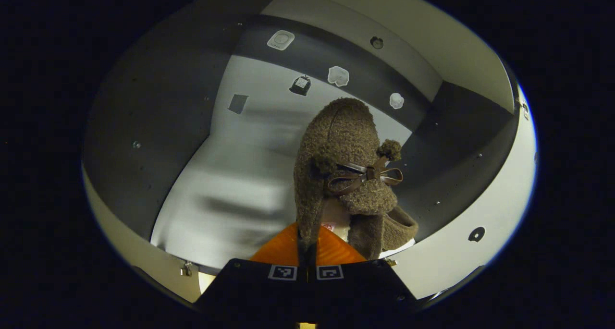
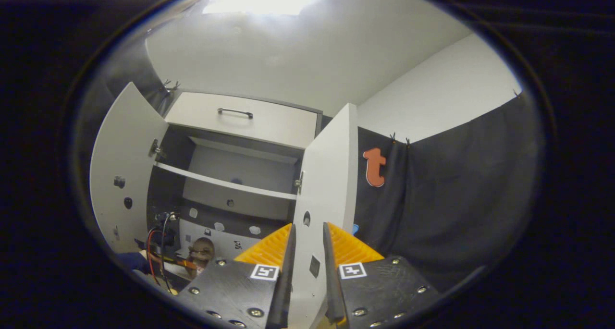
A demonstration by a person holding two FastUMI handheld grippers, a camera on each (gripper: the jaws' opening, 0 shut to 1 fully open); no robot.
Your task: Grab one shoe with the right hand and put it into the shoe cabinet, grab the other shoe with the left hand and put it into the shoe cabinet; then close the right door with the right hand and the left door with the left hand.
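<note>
In the left gripper view my left gripper (image 1: 307, 252) is shut on the collar of a brown fuzzy shoe (image 1: 343, 156) with a leather bow. It holds the shoe inside the shoe cabinet, above the pale bottom panel (image 1: 230, 185). Part of a second brown shoe (image 1: 396, 228) shows low on the right, close beside the held one. In the right gripper view my right gripper (image 2: 308, 252) has a finger on either side of the open right door (image 2: 326, 175), near its free edge. The left door (image 2: 125, 175) stands wide open. Far off at lower left, the held shoe (image 2: 201, 251) sits in the lower compartment.
A white shelf (image 2: 226, 182) splits the cabinet, with a drawer (image 2: 242, 120) and its handle above. A small black device (image 1: 300, 85) and white patches sit on the back wall. Wires (image 2: 156, 242) and a blue sleeve (image 2: 129, 261) are by the left door.
</note>
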